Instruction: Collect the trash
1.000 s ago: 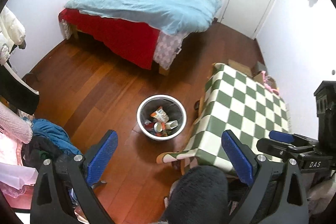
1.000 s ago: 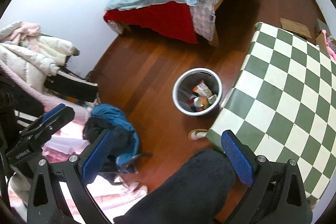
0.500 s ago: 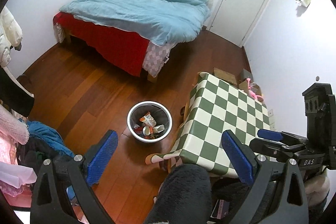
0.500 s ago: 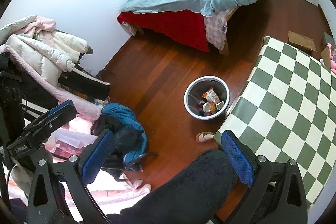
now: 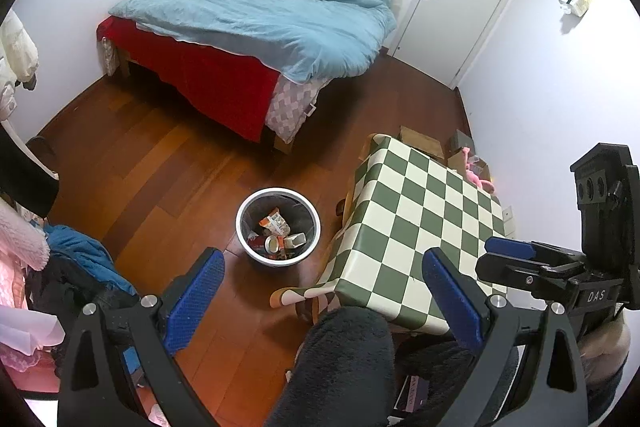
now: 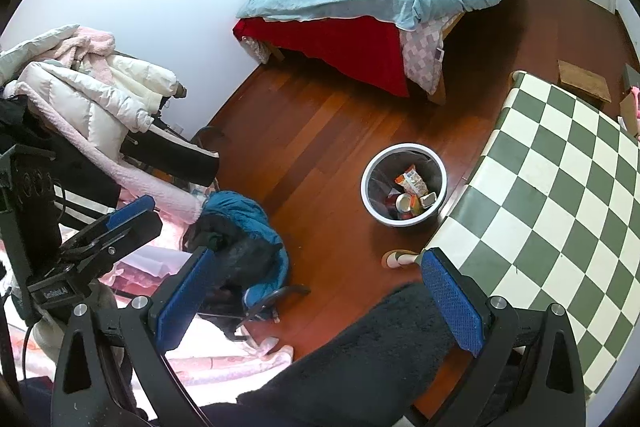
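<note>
- Left wrist view: the left gripper [image 5: 322, 291], blue pads spread and empty, is raised high; the round white-rimmed trash bin [image 5: 278, 229], holding wrappers and cups, sits at frame centre, just above the gap.
- Right wrist view: the right gripper [image 6: 316, 293], also spread and empty; the bin [image 6: 403, 185] lies up-right of centre beside the green-and-white checked table [image 6: 560, 187]. Neither gripper is clearly nearer.

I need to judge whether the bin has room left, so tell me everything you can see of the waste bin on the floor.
The waste bin is round, with a white rim and outer wall and a dark liner inside. It stands upright on the wooden floor, close beside the checkered table, though contact is unclear. Inside lie an orange snack wrapper, a can and a small carton, covering the bottom only. Nothing grips it; both tools are open and well above it.
</note>
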### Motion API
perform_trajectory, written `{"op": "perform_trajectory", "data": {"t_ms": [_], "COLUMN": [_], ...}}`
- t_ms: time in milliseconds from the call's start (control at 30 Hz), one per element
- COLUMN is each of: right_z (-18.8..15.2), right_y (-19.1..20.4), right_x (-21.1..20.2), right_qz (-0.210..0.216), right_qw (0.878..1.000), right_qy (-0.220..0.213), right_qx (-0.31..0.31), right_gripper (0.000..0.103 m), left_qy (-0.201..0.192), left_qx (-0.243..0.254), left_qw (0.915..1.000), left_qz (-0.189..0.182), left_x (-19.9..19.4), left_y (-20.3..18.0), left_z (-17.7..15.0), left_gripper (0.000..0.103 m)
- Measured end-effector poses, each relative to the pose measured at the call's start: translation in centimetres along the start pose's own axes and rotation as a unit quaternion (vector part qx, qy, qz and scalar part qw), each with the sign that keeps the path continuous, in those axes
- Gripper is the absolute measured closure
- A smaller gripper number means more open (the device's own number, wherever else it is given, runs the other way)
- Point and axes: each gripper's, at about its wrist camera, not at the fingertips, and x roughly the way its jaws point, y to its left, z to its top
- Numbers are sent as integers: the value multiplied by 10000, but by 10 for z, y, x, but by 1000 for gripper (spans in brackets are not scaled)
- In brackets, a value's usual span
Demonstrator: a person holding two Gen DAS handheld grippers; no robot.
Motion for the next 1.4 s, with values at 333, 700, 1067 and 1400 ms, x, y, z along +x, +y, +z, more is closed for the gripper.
{"op": "perform_trajectory", "data": {"t_ms": [333,700,1067,1400], "right_z": [3,4,6,3], "right_y": [1,3,5,9], "right_x": [-1,-7,-8,-7], "right_qz": [43,89,115,162], "right_qw": [10000,9999,9998,9994], "right_qy": [28,41,64,157], "right_qx": [-42,-84,-139,-263], "right_gripper": [0,0,0,0], "left_qy": [-9,65,77,84], "left_qx": [2,78,105,119], "left_qw": [10000,9999,9996,9996], "left_qz": [15,-138,-241,-253], "left_x": [-2,-5,-8,-9], "left_y": [2,1,3,4], "left_z": [2,4,6,6], "left_gripper": [0,0,0,0]}}
